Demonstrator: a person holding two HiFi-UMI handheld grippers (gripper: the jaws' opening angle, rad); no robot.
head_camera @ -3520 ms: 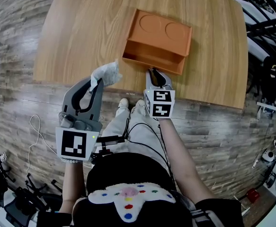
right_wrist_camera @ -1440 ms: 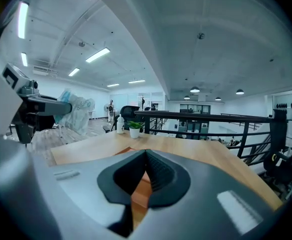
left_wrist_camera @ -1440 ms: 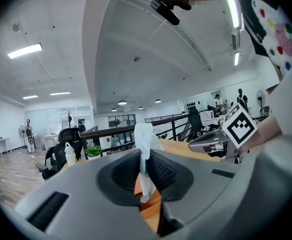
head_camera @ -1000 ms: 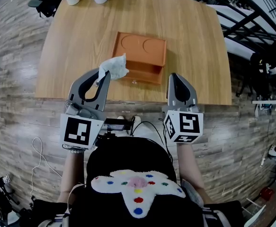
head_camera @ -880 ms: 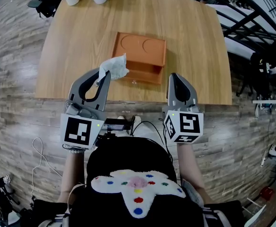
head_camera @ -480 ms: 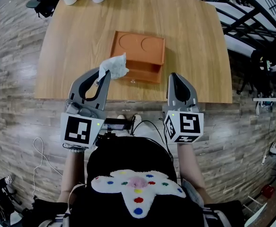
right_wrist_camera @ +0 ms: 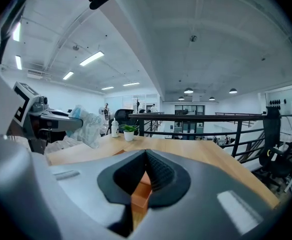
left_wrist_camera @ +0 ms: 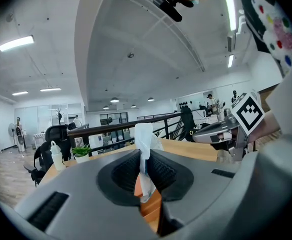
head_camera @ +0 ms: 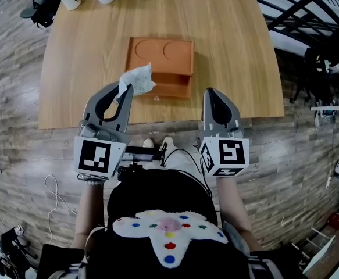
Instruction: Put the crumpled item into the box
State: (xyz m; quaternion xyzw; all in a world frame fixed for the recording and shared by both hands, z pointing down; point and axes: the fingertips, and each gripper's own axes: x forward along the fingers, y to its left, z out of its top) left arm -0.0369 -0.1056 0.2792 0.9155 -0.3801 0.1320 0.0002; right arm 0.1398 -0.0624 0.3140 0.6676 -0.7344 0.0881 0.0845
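Left gripper view shows crumpled tissue standing upright.

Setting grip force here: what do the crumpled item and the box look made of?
The crumpled item: thin white tissue or soft paper, matte; limp creased folds pinched in the left tool. The box: orange, matte, probably moulded plastic, given smooth walls and two round recesses; possibly pulp.

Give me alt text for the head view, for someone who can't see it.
Seen from above, a person's left gripper pinches a crumpled white tissue over the near part of a wooden table, close to the near left corner of an orange box. The right gripper is held alongside, jaws closed and empty.
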